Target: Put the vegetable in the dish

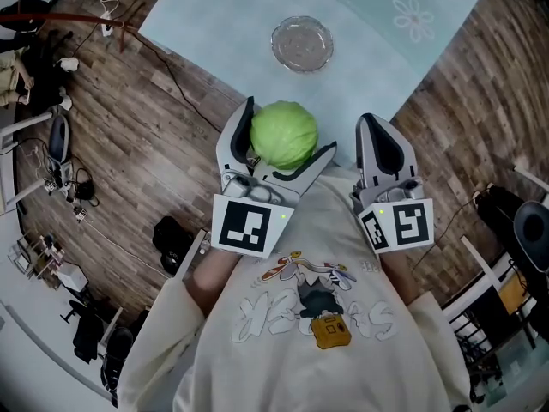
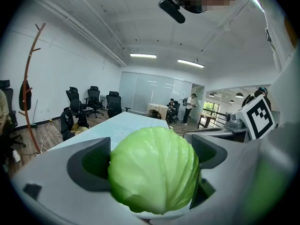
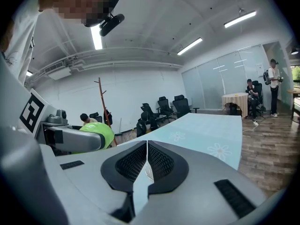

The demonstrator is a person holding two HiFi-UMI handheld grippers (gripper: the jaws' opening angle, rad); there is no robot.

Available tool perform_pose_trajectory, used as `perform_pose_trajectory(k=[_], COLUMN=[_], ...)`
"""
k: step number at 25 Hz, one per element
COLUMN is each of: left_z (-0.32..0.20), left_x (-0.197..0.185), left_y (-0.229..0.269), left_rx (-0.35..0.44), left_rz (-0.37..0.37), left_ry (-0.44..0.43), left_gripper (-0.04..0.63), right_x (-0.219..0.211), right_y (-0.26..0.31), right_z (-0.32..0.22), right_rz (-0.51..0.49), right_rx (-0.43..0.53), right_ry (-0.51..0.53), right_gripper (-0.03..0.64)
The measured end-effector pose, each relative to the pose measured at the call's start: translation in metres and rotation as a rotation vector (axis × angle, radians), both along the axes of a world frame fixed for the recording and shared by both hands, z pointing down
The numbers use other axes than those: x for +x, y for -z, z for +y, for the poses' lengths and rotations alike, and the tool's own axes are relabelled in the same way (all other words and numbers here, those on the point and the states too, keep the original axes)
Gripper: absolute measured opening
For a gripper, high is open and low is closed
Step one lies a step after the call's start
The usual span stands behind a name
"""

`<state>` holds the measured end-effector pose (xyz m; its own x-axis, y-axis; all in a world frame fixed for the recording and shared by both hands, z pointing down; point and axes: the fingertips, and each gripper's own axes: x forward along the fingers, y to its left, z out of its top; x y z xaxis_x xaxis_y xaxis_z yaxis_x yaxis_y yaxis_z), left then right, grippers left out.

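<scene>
Left tongs (image 1: 290, 127): open wide around the cabbage (image 1: 283, 134), 1 jaw on each side, squeezing it
Right tongs (image 1: 374, 123): the 2 jaws are pressed together with nothing between them, in the middle right of the head view
Cabbage: round, light green and smooth; it sits in the middle of the head view and fills the lower middle of the left gripper view
Where it is now: up in the air, close to the person's chest, over the near edge of the table (image 1: 214, 15)
Dish (image 1: 275, 45): small, clear and round, with nothing in it; it is on the table at the upper middle of the head view, well apart from the cabbage
Step now: I think the cabbage is being carried and has yet to reach the dish
Slip: the cabbage is round and smooth and the jaws hold only its 2 sides, so a tilt or a shake could make it pop out
Where it would fall: near the table edge, so it might roll off to the wood floor (image 1: 146, 153)
Too big: the cabbage looks about as wide as the dish, so it could roll off if it is put down off the middle
Bump: letting go from high up could knock or push the dish
</scene>
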<state>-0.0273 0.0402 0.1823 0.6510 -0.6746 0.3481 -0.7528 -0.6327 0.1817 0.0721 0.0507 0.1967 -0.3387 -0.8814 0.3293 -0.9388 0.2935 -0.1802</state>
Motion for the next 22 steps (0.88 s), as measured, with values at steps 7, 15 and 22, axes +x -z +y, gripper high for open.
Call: perform_pose_trajectory(k=[7, 15, 22], left_z=[-0.013, -0.033, -0.054], left_x=[0.001, 0.009, 0.012], left_y=[-0.007, -0.024, -0.041], left_rx=[-0.012, -0.035, -0.049], left_rz=[0.004, -0.019, -0.023], left_ry=[0.012, 0.019, 0.051], left_gripper=[0.543, 0.543, 0.543], right_x=[-0.006, -0.004, 0.004], right_y=[-0.011, -0.021, -0.036], right_z=[-0.009, -0.028, -0.049], right_rz=[-0.005, 0.006, 0.012], right_rx=[-0.018, -0.030, -0.056], right_ry=[0.024, 0.068, 0.085], right_gripper=[0.023, 0.023, 0.023])
